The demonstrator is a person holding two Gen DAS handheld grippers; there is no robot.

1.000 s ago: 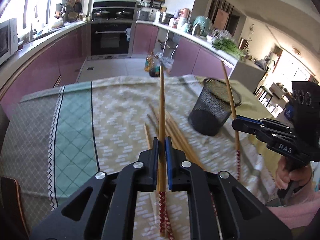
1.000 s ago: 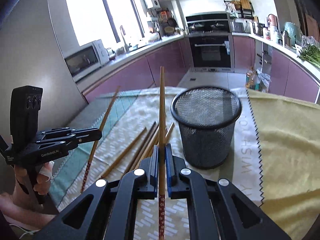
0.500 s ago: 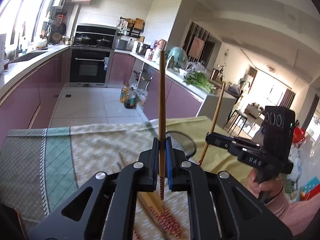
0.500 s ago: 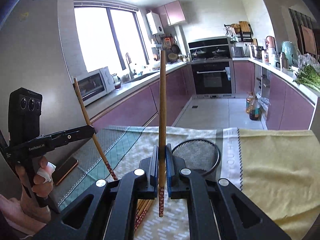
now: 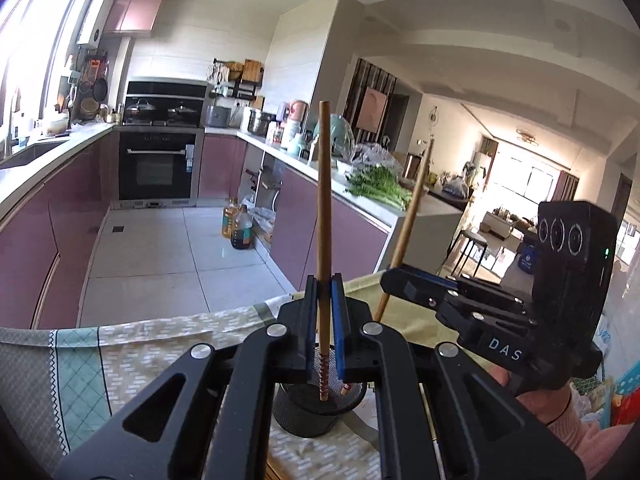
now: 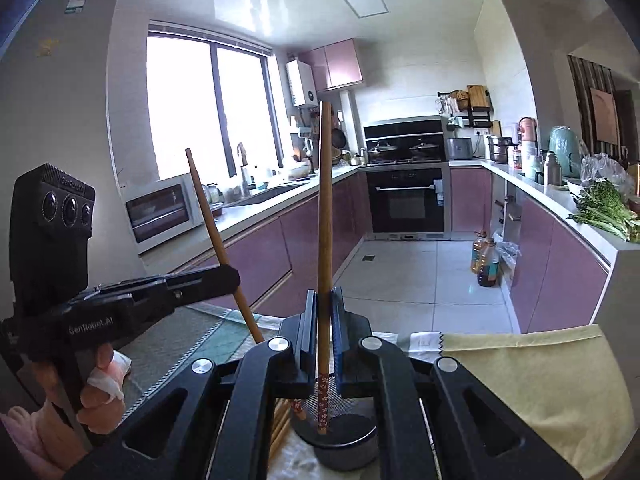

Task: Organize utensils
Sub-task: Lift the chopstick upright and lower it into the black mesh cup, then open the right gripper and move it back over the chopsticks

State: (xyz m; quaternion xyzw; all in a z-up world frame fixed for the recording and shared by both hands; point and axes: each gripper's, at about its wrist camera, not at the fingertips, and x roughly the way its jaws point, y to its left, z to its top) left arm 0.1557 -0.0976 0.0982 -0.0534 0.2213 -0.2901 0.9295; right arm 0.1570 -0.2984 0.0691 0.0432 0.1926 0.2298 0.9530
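Kitchen table (image 5: pixel 132 356) below us: each gripper pinches one chopstick upright above the mesh holder (image 5: pixel 308 420). We should centre both patterned tips over its mouth before releasing.

Left gripper (image 5: pixel 323 320) grips its chopstick (image 5: pixel 323 208); right gripper (image 6: pixel 323 328) grips the other chopstick (image 6: pixel 325 240).

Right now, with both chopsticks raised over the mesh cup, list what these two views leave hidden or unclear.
- Mesh cup, left wrist view: the left gripper covers most of its rim and inside.
- Mesh cup, right wrist view: mostly behind the right gripper; contents unreadable.
- Loose chopsticks on the table, right wrist view: only a sliver shows; count unknown.
- Whether either held chopstick's patterned tip is inside the cup or just above it: cannot tell.
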